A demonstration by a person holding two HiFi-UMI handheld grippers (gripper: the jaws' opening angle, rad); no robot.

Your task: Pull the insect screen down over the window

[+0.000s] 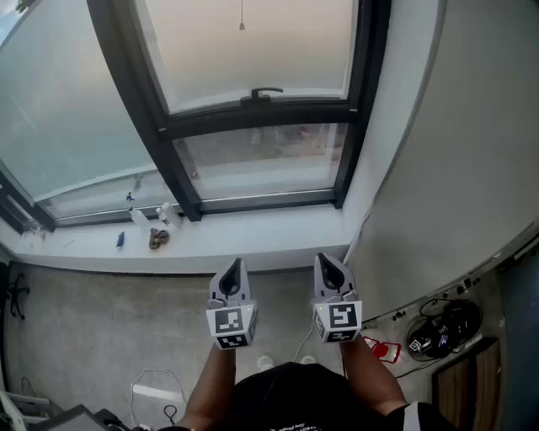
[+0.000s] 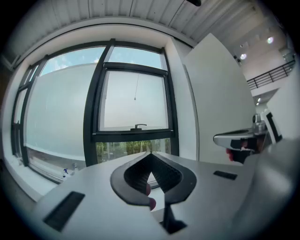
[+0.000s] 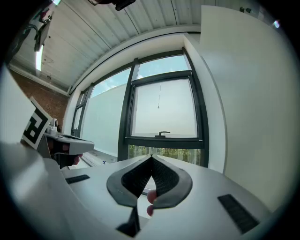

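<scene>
Head view shows our left tongs (image 1: 236, 264) and right tongs (image 1: 326, 261) closed and empty, side by side before the sill (image 1: 253, 242); ahead stands the window (image 1: 261, 111), a thin cord (image 1: 242, 15) hanging over its upper pane.

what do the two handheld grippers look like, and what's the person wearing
The left gripper and right gripper both have pale grey bodies with dark ribbed pads tapering to a point. Each carries a white cube printed with black square markers. No cables show on them. The person wears a black top, and the forearms are bare.
</scene>
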